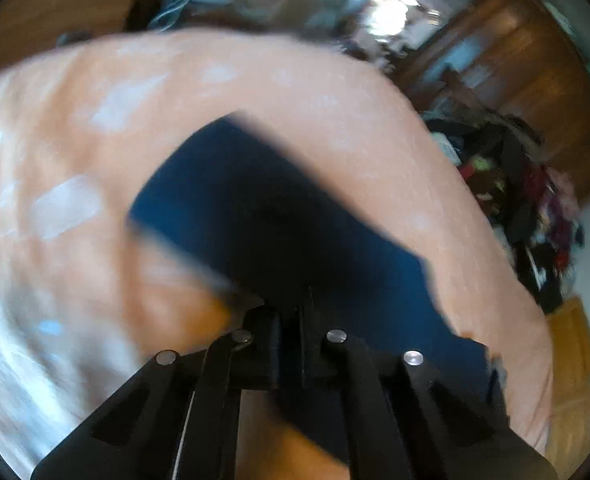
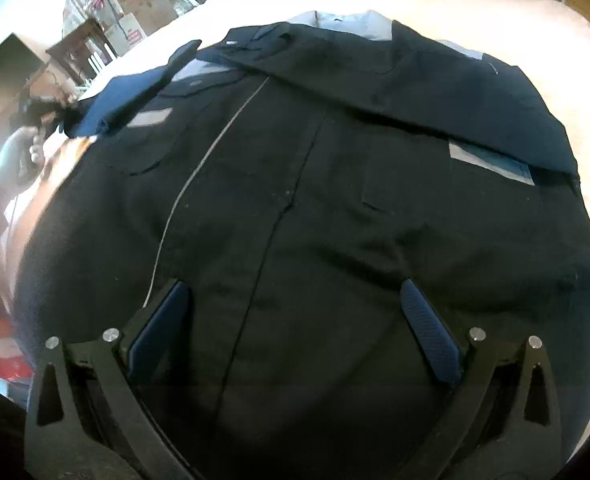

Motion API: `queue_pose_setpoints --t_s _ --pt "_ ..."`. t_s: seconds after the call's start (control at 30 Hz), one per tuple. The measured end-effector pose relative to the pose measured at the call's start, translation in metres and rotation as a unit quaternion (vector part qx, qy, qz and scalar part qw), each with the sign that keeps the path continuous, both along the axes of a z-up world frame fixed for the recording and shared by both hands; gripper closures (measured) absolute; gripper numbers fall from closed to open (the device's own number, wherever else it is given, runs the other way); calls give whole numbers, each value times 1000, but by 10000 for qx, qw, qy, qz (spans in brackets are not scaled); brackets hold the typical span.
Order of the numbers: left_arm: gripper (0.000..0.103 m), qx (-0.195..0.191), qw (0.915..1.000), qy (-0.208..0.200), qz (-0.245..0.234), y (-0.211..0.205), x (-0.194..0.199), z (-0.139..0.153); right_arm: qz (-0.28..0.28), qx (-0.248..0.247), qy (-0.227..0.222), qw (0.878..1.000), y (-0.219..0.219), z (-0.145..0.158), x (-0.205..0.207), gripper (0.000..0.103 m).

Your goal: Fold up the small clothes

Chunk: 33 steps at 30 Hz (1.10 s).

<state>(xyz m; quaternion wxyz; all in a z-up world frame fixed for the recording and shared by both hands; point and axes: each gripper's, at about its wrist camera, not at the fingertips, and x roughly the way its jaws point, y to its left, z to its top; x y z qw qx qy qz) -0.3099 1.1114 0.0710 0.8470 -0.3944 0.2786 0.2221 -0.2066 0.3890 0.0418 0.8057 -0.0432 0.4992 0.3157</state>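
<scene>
Now my left tool (image 1: 291,312) is pinching the navy cloth (image 1: 255,200) above the peach bedsheet (image 1: 335,92), while my right tool (image 2: 295,320) hangs spread over the dark shirt (image 2: 335,200).

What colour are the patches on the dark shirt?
Light grey patches on a black or very dark navy shirt, best seen in the right wrist view.
</scene>
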Motion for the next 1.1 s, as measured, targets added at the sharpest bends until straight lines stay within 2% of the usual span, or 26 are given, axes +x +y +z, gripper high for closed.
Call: queue_pose_setpoints --t_s 0.07,0.13,0.2,0.23,0.27,0.33,0.37,0.43,0.47,0.5,0.57,0.63,0.7,0.77,0.87,0.9,1.0,1.07,1.1 --pt "99 360 9966 -369 -637 -50 35 41 -79 257 131 9996 -6 4 4 0" --pt "99 503 9846 -914 -1399 -113 73 83 -193 626 314 9974 -19 10 11 5" --pt "99 642 9616 -1426 -2254 -190 109 121 -291 921 418 9945 -33 16 15 8" --pt "98 618 9455 -1673 -2724 -232 127 134 -345 1034 421 9931 -40 20 17 8" --pt "95 544 9288 -1838 -3171 -271 142 140 -394 1108 377 9923 -47 24 17 7" --pt "86 434 9091 -1768 -3748 -324 161 136 -485 1164 254 9917 -62 31 18 7" --pt "80 355 8993 -1565 -4069 -354 169 123 -518 1212 228 9910 -69 34 19 7" --pt "78 336 8904 -1209 -4375 -379 167 97 -580 1290 144 9898 -85 39 23 7" --pt "78 317 8911 -1053 -4402 -382 163 85 -596 1332 102 9892 -92 41 27 7" --pt "78 240 8961 -870 -4347 -379 157 69 -598 1374 62 9887 -97 43 31 7" --pt "78 135 9140 -553 -4017 -357 148 42 -581 1411 -48 9883 -104 47 45 7" --pt "77 191 9413 -204 -3364 -321 125 16 -600 1392 -176 9883 -104 50 62 7" --pt "77 -55 9594 -7 -2818 -287 107 -5 -661 1478 -249 9865 -104 54 87 7" --pt "77 -258 9734 151 -2270 -259 87 -25 -720 1540 -209 9852 -100 54 114 8" --pt "79 -945 9789 -148 -1804 -229 70 -51 -861 1263 -212 9880 -90 44 156 11" --pt "81 -1003 9792 -208 -1750 -226 68 -55 -922 1180 -137 9886 -89 39 167 15" --pt "82 -809 9814 -128 -1736 -233 74 -54 -1219 1022 313 9868 -87 15 204 28" --pt "80 -687 9817 -103 -1776 -240 68 -53 -1292 919 467 9863 -82 6 213 32" --pt "80 -675 9817 -111 -1780 -245 68 -50 -1274 864 518 9867 -76 1 215 39"
